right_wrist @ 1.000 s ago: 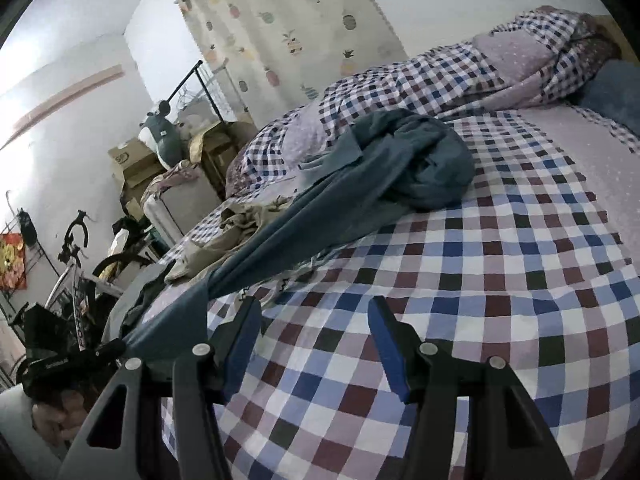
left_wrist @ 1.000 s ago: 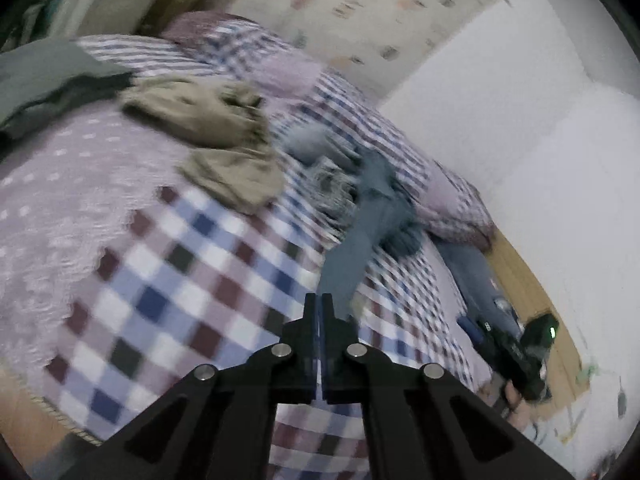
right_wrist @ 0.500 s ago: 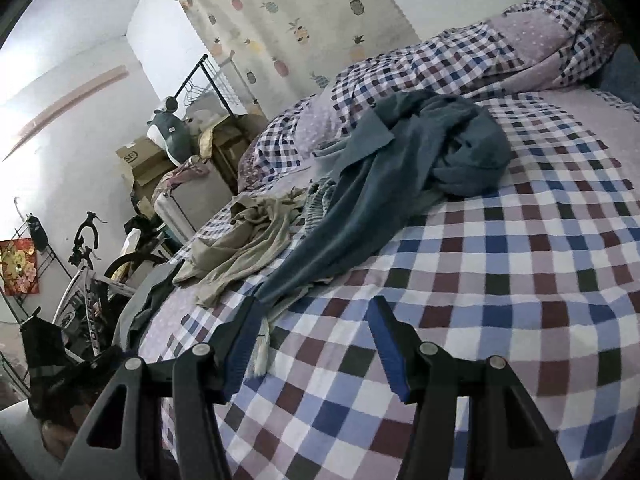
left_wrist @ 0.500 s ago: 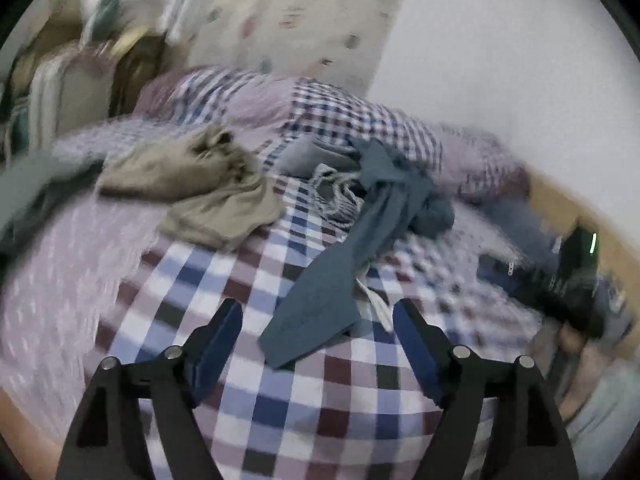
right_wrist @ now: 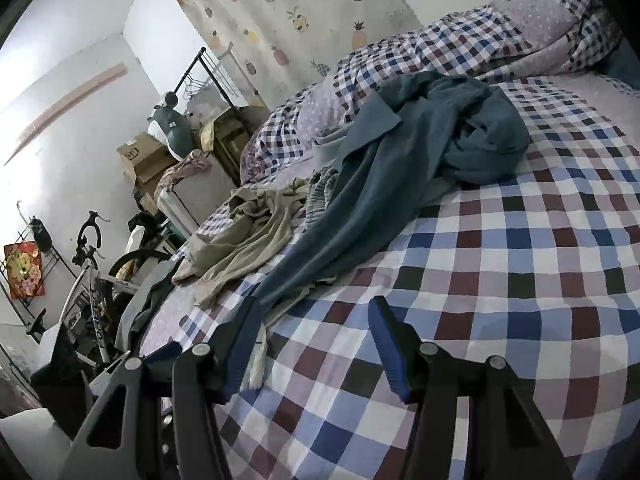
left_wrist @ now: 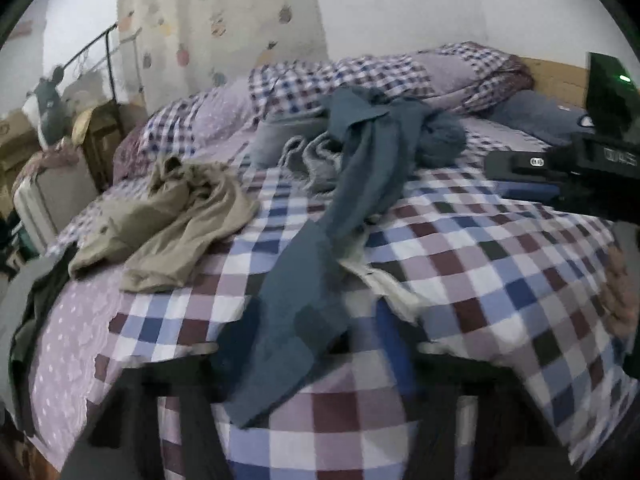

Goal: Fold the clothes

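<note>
At the far left of the left wrist view, a dark grey garment (left_wrist: 28,304) is hanging over the bed's edge, its lower part cut off by the rim of the lens. Next to it a crumpled beige garment (left_wrist: 168,224) is lying on the checked bed cover (left_wrist: 500,272), apart from the blue one. The long blue garment (left_wrist: 320,272) is stretching from its bunched heap near the folded checked duvet (left_wrist: 360,76) down toward the near edge, its loose end lying flat and reaching between the fingers of the left gripper (left_wrist: 316,364). That gripper is heavily blurred; its fingers are standing spread, gripping nothing, and its lower body is hard to make out. A pale strip of cloth (left_wrist: 384,280) is peeking out from under the blue garment, too indistinct to name. At the right edge the other gripper's black body (left_wrist: 568,164) is partly cropped.

In the right wrist view, a bicycle (right_wrist: 96,280) and cardboard boxes (right_wrist: 140,156) are crowding the floor left of the bed. The right gripper (right_wrist: 316,336) is hovering with fingers wide apart and empty, the blue garment's tail just beyond its left finger. To the right, the checked cover is lying bare and open.
</note>
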Tool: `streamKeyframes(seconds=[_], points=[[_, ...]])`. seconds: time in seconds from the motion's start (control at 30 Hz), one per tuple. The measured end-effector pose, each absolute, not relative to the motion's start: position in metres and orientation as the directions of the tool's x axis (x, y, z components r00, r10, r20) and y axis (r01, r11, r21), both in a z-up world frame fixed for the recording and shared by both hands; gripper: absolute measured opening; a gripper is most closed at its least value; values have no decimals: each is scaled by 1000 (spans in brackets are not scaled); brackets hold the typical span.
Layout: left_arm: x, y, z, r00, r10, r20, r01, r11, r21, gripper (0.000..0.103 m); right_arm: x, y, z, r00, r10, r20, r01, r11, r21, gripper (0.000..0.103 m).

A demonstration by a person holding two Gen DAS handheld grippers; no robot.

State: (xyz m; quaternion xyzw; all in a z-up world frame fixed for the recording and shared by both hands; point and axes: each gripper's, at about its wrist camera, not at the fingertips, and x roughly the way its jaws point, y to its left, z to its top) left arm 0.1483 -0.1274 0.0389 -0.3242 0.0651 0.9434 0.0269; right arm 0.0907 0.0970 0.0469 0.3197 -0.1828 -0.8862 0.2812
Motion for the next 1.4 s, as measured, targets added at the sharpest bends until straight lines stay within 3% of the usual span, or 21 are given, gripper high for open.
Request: streamKeyframes(seconds=[0.03,0.13,0.27,0.47,0.63,0.77,0.97,1.1,1.33,1.4], points=[[145,-133,36,-773,6,-634,-77,-993,84,9,90,96,47,-636,-616,-465,383,-775,503,60],[145,-155,39,-768,37,-639,-31,-999,-20,4,89,93,45,-631,-617,-471,383,-775,503,60],[157,-191,59,-825,67,-561,42,-983,-178,4,87,88,41,-622,-618,-480,379,-775,506,60],[164,-270,59,-853,116,-508,196,-832,-518,3,78,80,31,-603,-631,-489,366,-763,533,60],[179,-288,57,-852,274,-445,127,-718,-685,3,67,76,26,-593,-653,-471,344,-734,585,60],[203,-253,66,-787,473,-395,-64,-700,-712,3,57,77,21,-597,-672,-439,318,-700,640,61],[242,-164,65,-579,695,-426,-305,-669,-678,2,44,94,7,-601,-702,-382,243,-616,749,62],[257,-139,60,-515,728,-452,-350,-660,-664,2,41,114,0,-621,-724,-300,200,-516,833,64],[262,-145,54,-492,753,-437,-326,-625,-710,2,33,120,-7,-601,-759,-249,187,-437,880,65],[264,-149,50,-505,731,-459,-297,-646,-704,2,30,120,-7,-594,-773,-223,201,-411,889,59]])
